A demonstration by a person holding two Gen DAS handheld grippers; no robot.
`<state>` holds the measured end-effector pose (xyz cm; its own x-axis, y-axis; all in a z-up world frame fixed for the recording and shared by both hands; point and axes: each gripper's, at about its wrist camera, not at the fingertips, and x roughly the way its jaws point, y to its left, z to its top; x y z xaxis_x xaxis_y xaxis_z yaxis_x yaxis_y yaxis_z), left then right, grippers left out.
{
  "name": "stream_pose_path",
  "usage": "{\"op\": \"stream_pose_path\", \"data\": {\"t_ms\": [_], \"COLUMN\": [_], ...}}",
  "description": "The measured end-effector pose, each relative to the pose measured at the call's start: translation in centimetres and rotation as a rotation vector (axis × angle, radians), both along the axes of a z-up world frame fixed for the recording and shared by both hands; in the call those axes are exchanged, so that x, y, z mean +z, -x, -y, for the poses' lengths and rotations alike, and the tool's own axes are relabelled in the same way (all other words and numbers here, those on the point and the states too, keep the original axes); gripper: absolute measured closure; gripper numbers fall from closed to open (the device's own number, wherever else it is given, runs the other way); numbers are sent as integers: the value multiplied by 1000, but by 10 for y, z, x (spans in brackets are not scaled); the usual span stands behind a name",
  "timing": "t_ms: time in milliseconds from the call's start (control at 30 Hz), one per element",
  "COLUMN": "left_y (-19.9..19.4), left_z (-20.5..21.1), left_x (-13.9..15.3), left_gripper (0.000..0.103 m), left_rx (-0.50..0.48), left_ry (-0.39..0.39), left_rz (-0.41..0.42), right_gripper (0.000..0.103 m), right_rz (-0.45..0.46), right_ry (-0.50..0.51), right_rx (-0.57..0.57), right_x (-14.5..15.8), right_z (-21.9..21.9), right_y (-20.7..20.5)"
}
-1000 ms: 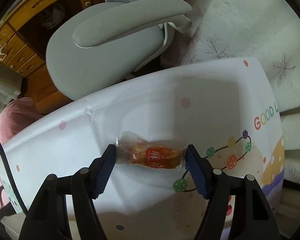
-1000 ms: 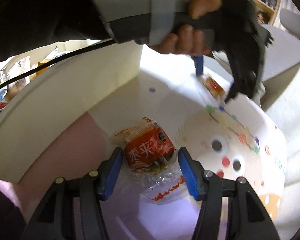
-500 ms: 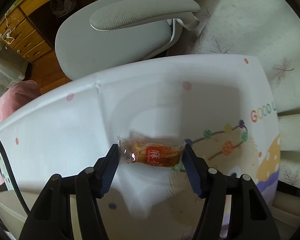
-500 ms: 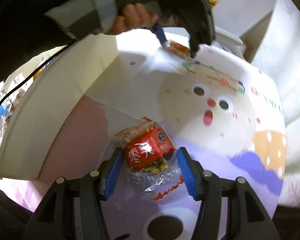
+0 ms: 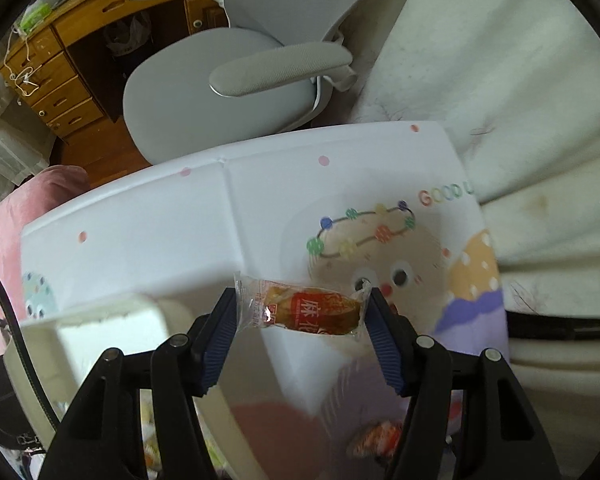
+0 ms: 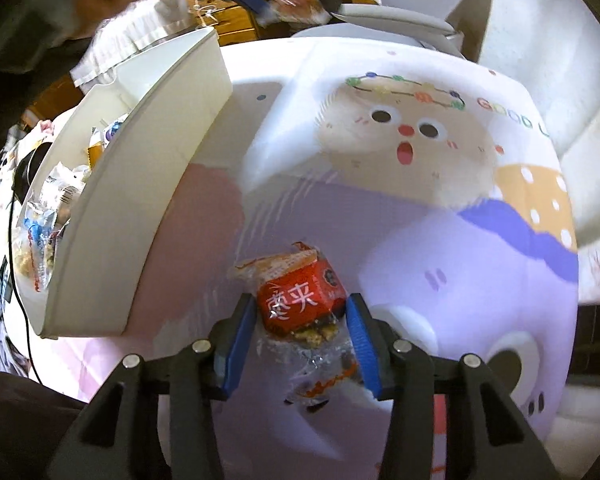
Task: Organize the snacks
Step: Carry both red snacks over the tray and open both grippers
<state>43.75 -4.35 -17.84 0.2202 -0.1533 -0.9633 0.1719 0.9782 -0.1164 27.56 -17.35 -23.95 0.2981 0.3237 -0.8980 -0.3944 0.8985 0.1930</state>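
Snacks are riding in both grippers: the right gripper (image 6: pixel 300 316), its jaws just closing, is pinching a red date snack (image 6: pixel 300 300) from both sides above the cartoon-printed storage bin (image 6: pixel 480 216); the left gripper (image 5: pixel 300 308) is clamping a clear-wrapped pastry (image 5: pixel 306 308) end to end, long axis spanning the jaws, seemingly clear above the bin.
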Motion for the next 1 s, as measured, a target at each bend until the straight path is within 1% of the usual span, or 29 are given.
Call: {"op": "stream_pose_path", "data": {"t_ms": [167,333,500,600,767,1000], "left_y": [43,87,138,167,211,247], "left_z": [-21,-54,-92,-118,-164,-212], "left_x": [32,50,64,67,71,71], "left_gripper": [41,41,41,41,41,40], "left_rx": [-6,19,20,42,78,120], "left_ry": [-4,2,-23,-28,-6,23], "left_rz": [31,37,47,38,35,46], "right_gripper": [62,66,66,66,66,66], "right_rz": [-24,-23,-24,10,75,165], "right_ry": [-18,-10,-6,-6,6,6], "right_rx": [-42,-58,-71,-70,-104,-123], "right_x": [8,18,33,50,81,120], "right_z": [-4,-15,-28,-37,-48,-76], "right_y": [17,36,58,72,97,126]}}
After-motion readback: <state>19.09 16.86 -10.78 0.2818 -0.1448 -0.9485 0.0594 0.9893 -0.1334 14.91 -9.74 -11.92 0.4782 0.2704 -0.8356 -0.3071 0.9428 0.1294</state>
